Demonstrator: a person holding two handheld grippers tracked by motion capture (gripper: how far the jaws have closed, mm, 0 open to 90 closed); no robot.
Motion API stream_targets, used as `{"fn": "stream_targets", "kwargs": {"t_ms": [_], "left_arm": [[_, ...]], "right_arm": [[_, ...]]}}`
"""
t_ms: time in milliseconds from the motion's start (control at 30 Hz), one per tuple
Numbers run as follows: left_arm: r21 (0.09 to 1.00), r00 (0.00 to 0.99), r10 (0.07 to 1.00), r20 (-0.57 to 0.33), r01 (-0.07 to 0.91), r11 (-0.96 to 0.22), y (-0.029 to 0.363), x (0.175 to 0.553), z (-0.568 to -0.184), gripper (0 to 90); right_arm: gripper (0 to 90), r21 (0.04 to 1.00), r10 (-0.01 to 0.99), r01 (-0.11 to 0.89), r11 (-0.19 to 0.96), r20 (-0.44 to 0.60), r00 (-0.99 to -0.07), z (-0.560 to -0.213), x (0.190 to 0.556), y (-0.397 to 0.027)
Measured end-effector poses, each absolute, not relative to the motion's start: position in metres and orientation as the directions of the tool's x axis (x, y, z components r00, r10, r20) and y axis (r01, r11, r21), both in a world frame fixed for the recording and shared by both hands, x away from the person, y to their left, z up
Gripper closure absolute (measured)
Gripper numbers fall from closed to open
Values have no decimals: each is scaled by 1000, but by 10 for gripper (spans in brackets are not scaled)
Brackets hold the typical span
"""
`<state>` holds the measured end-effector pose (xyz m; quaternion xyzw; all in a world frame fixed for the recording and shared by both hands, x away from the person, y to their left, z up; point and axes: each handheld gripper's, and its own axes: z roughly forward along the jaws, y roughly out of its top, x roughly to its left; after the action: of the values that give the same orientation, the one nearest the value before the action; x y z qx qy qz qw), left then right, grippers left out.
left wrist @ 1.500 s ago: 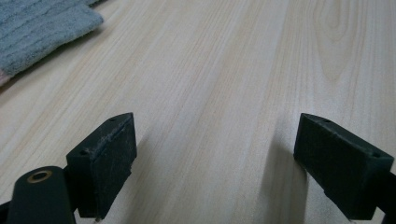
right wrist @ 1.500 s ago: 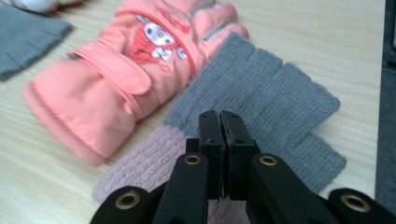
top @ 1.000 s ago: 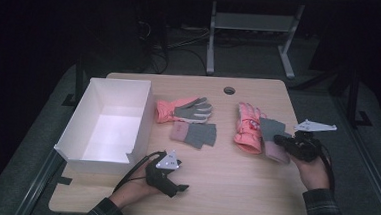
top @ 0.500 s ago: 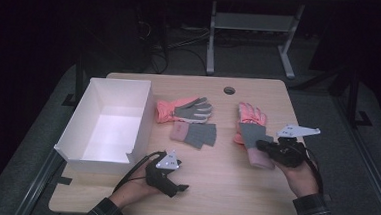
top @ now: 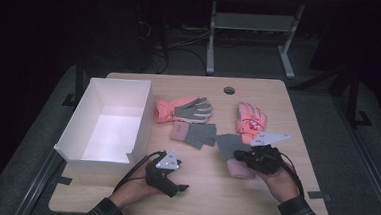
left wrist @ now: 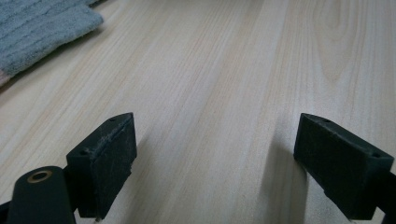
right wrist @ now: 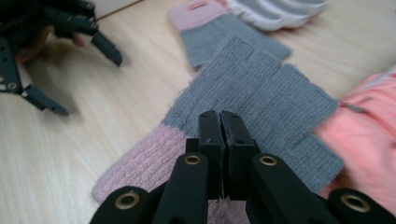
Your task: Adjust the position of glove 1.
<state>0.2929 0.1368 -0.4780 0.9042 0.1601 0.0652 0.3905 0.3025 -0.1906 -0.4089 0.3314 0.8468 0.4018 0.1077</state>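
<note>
We hold the grey-and-pink knit glove (right wrist: pixel 252 102) with our right gripper (top: pixel 248 157), jaws clamped together on its pink cuff, right of the white box (top: pixel 108 125). Soft, light and floppy, it likely drags; the cuff suits gripping. Our left gripper (top: pixel 178 187) rests near the box, jaws apart.

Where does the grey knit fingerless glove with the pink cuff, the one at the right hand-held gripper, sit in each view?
High view: grey knit fingerless glove with the pink cuff lies right of centre, at the right hand-held gripper.
Left gripper view: not in it; the grey knit at top left cannot be told apart as this glove.
Right gripper view: centre, cuff pinched in the shut jaws.
Shared landmark: light wooden table.
</note>
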Motion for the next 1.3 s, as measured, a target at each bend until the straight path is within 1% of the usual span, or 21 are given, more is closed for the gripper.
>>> {"fn": "stream_targets", "kwargs": {"t_ms": [200,300,500,567,600,633,667,700,733,867,1067,1167,1300], "left_arm": [[725,940,340,-10,241,-645,137,293,-478,124],[726,940,340,-10,241,-644,137,293,-478,124],[727,939,342,-13,244,-642,137,293,-478,124],[727,940,341,-12,243,-642,137,293,-478,124],[728,939,342,-13,244,-641,137,292,-478,124],[728,939,342,-13,244,-641,137,292,-478,124],[728,939,343,-13,244,-641,137,292,-478,124],[727,939,342,-13,244,-642,137,292,-478,124],[727,940,342,-12,243,-642,137,293,-478,124],[727,940,342,-13,244,-642,137,292,-478,124],[726,941,338,-8,238,-645,137,293,-478,124],[726,941,338,-8,238,-645,137,293,-478,124],[726,941,338,-8,238,-645,137,293,-478,124]], "right_arm": [[879,717,617,491,495,108,-780,-421,298,-174],[879,698,598,488,525,105,-794,-427,296,-166],[868,685,587,483,546,98,-803,-434,295,-158],[841,678,586,485,552,98,-804,-438,296,-156],[771,674,585,489,554,103,-804,-439,296,-156],[771,674,585,489,554,103,-804,-439,296,-156],[712,686,584,472,553,85,-807,-437,296,-157],[712,692,585,471,547,86,-807,-435,296,-158],[738,700,590,471,536,88,-802,-433,295,-161],[894,693,615,500,519,104,-782,-431,295,-180],[899,640,619,528,558,101,-778,-443,288,-203],[899,623,630,549,558,114,-769,-448,286,-209],[899,603,617,552,576,122,-778,-452,284,-211]]}}
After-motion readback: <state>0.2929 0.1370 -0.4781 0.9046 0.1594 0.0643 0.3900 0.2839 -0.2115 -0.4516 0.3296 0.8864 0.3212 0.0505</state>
